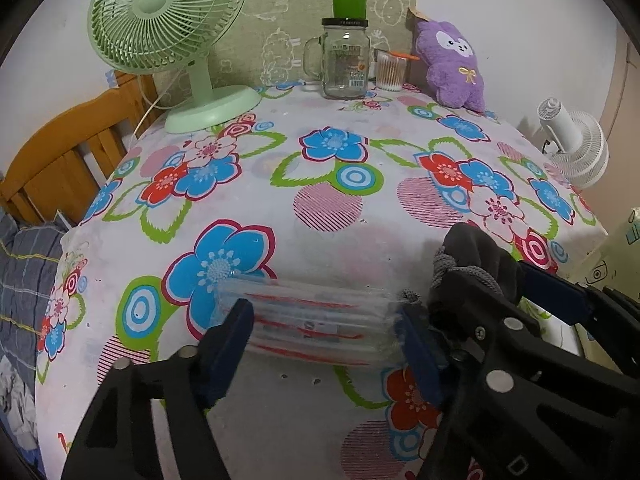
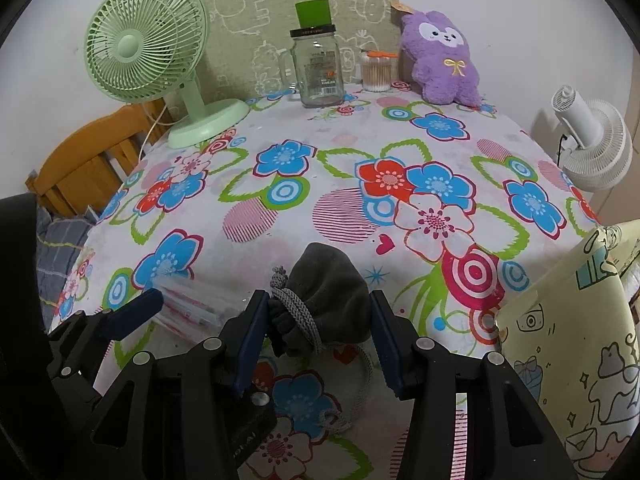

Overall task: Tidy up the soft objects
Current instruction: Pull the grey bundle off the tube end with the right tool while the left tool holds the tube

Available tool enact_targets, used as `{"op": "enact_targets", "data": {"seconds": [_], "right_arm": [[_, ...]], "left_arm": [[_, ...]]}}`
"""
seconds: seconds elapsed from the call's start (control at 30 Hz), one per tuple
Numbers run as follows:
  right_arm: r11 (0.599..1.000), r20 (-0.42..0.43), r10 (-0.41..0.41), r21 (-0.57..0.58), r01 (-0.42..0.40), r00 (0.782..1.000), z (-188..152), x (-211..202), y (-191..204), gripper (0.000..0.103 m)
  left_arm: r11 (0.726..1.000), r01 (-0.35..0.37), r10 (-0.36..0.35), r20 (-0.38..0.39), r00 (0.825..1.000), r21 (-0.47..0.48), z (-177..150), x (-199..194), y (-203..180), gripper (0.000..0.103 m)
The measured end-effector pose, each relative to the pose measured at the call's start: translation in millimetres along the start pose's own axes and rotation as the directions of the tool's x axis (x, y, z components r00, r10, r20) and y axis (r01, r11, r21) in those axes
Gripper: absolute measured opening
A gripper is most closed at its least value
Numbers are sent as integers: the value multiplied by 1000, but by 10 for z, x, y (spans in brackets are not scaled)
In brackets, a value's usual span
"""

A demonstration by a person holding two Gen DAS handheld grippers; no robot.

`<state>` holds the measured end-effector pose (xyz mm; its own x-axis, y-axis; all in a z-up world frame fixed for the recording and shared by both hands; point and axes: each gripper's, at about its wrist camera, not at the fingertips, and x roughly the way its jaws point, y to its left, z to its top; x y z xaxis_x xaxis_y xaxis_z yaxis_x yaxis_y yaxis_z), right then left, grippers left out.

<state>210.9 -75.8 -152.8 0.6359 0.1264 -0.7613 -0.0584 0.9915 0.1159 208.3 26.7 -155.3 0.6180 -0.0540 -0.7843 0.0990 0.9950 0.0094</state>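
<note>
- Far left: the green desk fan (image 1: 168,28) stands on the floral tablecloth (image 1: 332,248) at its back left corner, with a wooden bed frame (image 1: 60,160) beyond the edge.
- Your left gripper (image 1: 326,334) is set around the clear plastic packet stack (image 1: 316,320) (red stripes on the wrappers) near the front edge of the table. Both blue pads meet the stack's ends — you are grasping it.
- Just to the right, touching that gripper's right finger, lies the grey drawstring pouch (image 2: 328,300). Your right gripper (image 2: 318,332) is clenched on it, one pad against each side; the knotted cord (image 2: 300,312) sits against the left pad.
- Back centre: a glass handled jar (image 1: 346,60) with a green cup (image 1: 349,6) on its lid, and a cotton swab tub (image 1: 390,70) beside it.
- Back right: the purple plush toy (image 1: 454,64) leans upright — well apart from both grippers.
- Far right, off the table: a white fan (image 2: 596,148) and a yellow cartoon-print bag (image 2: 572,352).
</note>
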Motion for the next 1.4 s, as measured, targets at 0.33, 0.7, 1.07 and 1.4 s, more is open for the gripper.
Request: {"op": "enact_targets", "data": {"seconds": [0.33,0.7,1.07,1.4], "right_arm": [[1000,1,-3,-11,3,1000,-33,-33,31,54],[1000,9,-1,-31,1,1000,15,4,127,54],[1000,-7,-5,-19,5,1000,53,130,184,54],[1000,-4,-16,-19,16,1000,53,161,169,54]], "left_arm": [[1000,-28,28,11,1000,1,-33,-49,15,64],[998,-70,70,21,997,-3,15,3,161,100],[999,-10,10,-11,1000,53,81,193,193,101],[998,-4,5,-28,1000,61,83,228,173,94]]}}
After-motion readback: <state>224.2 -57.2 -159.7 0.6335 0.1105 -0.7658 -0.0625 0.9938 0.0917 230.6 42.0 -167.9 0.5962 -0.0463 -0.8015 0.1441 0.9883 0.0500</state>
